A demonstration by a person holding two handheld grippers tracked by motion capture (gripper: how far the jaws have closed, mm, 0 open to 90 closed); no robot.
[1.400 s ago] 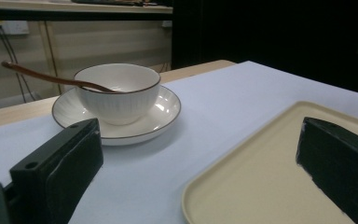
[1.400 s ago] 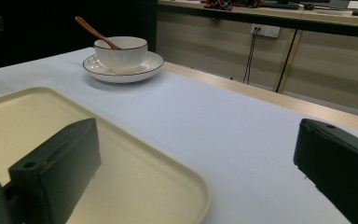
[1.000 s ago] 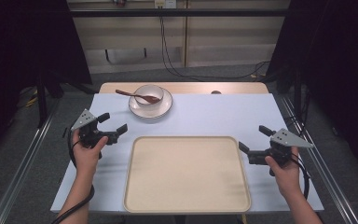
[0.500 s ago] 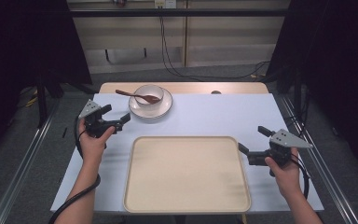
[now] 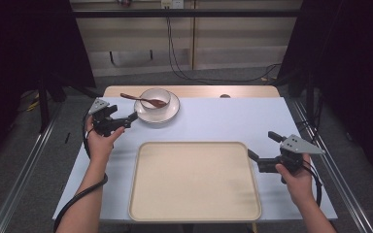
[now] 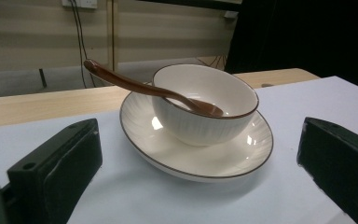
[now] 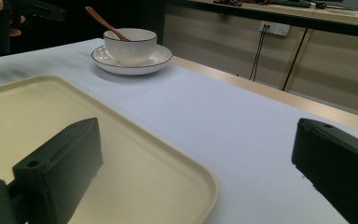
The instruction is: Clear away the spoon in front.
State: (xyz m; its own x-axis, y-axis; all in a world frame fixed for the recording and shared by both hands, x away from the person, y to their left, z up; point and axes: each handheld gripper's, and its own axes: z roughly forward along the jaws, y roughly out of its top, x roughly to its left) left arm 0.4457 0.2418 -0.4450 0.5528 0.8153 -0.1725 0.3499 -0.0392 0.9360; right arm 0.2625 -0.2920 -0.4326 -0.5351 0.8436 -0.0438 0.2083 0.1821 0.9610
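Bowl (image 6: 205,102) seated on its saucer (image 6: 200,158) at the far left of the tabletop (image 5: 233,119) is the item my left gripper (image 5: 121,119) is approaching. A brown spoon (image 6: 140,86) rests in the bowl, its handle projecting over the rim on the side away from the tray (image 5: 194,182). The tray lies nearer to me, well apart from the saucer and bare.

Jaw state: my left jaws are released and spread wide, just beside the saucer rim and not touching it. My right gripper (image 5: 262,153) hovers at the right edge of the tray, jaws likewise released, grasping nothing.

Recommended procedure for this step, as I judge it:

1. Keep the left jaws low and level with the tabletop so that one jaw can pass under the saucer rim and the other over it.
2. Grip the saucer rim rather than the bowl wall; the bowl is smooth and curved and would likely slip.
3. Approach away from the spoon handle. Contact with it could lever the spoon out of the bowl.
4. Close firmly before lifting, and lift without tilt, since bowl and spoon ride loose on the saucer.
5. Hold the right jaws clear of the tray.
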